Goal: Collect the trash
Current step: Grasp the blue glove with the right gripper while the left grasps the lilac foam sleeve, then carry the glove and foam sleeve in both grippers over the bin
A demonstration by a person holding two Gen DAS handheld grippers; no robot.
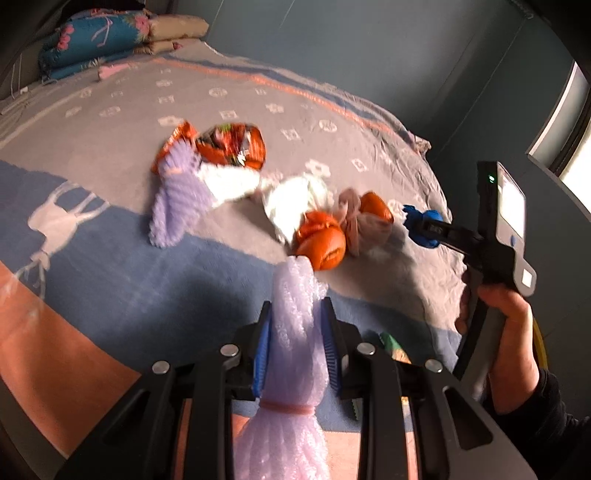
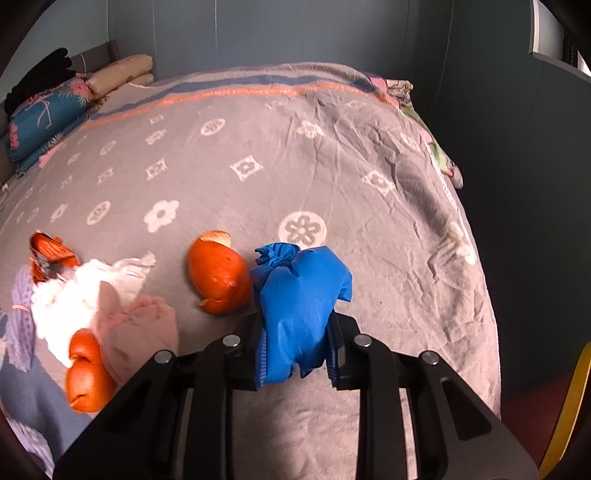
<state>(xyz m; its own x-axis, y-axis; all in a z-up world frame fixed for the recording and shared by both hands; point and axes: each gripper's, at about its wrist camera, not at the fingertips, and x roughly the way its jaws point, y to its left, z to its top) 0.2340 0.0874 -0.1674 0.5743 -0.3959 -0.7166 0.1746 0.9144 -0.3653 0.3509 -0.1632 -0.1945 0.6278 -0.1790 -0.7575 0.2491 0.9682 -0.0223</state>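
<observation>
Right wrist: orange peel (image 2: 218,275) beside blue glove (image 2: 299,306), possibly touching.

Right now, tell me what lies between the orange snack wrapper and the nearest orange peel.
In the left wrist view, crumpled white tissue lies between the orange snack wrapper and the orange peel, on the blanket.

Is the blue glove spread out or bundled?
Bundled: the blue glove is knotted into a wad, its twisted end poking up, pinched in the right gripper.

A bed (image 2: 258,177) under a grey patterned blanket (image 1: 258,122) fills the room, folded quilts (image 1: 99,40) stacked at its far end. Dark grey-blue walls (image 2: 295,33) surround it; bright light, probably a window (image 1: 569,122), shows on the right.
</observation>
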